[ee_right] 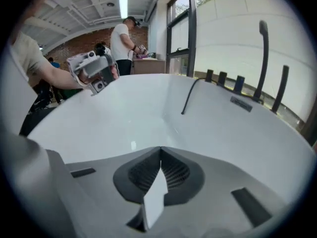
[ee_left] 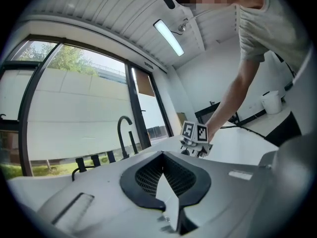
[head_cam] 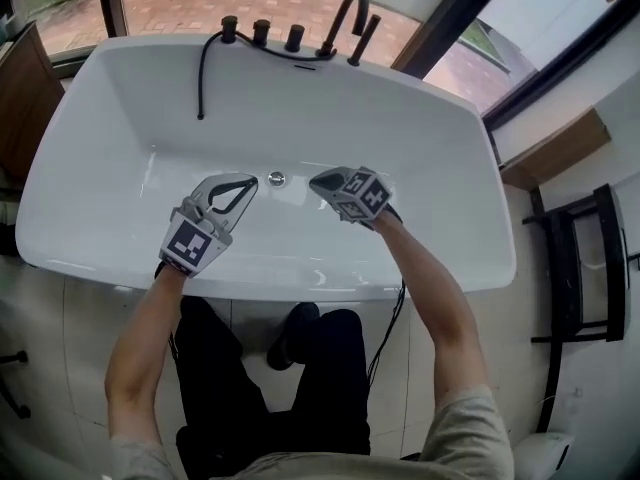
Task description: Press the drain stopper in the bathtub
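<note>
The round chrome drain stopper sits on the floor of the white bathtub, near the middle. Both grippers hang inside the tub and point at the stopper from either side. My left gripper is just left of it, shut with nothing between its jaws. My right gripper is just right of it, also shut and empty. Neither tip touches the stopper. The stopper itself is not clear in either gripper view.
A black faucet with several black knobs stands on the tub's far rim, and a black hose hangs down the inner wall. A dark rack stands to the right. Other people stand far behind.
</note>
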{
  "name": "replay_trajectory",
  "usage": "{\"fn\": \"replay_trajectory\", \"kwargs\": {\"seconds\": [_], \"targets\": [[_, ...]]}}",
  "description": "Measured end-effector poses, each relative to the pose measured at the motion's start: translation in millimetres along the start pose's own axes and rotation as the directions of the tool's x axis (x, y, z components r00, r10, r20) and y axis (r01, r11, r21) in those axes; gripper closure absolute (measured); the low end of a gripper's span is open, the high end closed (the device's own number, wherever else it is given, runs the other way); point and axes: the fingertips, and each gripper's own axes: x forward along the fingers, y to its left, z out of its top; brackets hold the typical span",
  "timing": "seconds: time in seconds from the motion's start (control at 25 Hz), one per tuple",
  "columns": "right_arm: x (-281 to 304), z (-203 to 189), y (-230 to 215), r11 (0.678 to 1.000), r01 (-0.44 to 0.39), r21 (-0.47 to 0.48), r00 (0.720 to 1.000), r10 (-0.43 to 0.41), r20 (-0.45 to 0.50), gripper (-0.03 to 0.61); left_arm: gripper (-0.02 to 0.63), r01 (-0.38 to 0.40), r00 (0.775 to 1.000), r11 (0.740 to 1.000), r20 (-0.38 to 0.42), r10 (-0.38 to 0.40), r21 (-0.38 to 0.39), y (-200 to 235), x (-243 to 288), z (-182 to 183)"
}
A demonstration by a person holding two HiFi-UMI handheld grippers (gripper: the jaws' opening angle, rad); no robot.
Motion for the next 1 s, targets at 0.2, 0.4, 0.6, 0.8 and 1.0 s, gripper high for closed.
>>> {"fn": "replay_trajectory", "kwargs": {"seconds": [0.2, 0.4, 0.6, 0.8, 1.0], "targets": [[85.2, -53.4, -41.8, 0.999, 0.028, 0.024, 0.989, -0.024, -0.143, 0.579, 0.617, -0.010, 0.999, 1.000, -0.033, 0.009, -0.022, 20.1, 23.7, -36.7], [151.7, -78.8, -83.7, 0.993, 0.093, 0.072, 0.982, -0.080, -0.174, 0.578, 0.617, 0.016, 0.996, 0.987, -0.084, -0.003, 0.160, 5.4, 30.7, -38.4], [207.5, -112.5, -108.2, 0.989, 0.138, 0.061, 0.962, -0.119, -0.247, 0.578, 0.617, 0.084, 0.987, 0.948, -0.154, -0.037, 0.307, -14.6, 33.8, -46.8], [264.6, -137.2, -113.7, 0.989, 0.133, 0.062, 0.958, -0.112, -0.263, 0.578, 0.617, 0.195, 0.966, 0.915, -0.230, -0.117, 0.352, -37.3, 36.2, -61.7], [308.3, -163.9, -120.5, 0.981, 0.168, 0.099, 0.950, -0.134, -0.281, 0.578, 0.617, 0.312, 0.932, 0.876, -0.297, -0.207, 0.368, -59.9, 34.7, -77.5]]}}
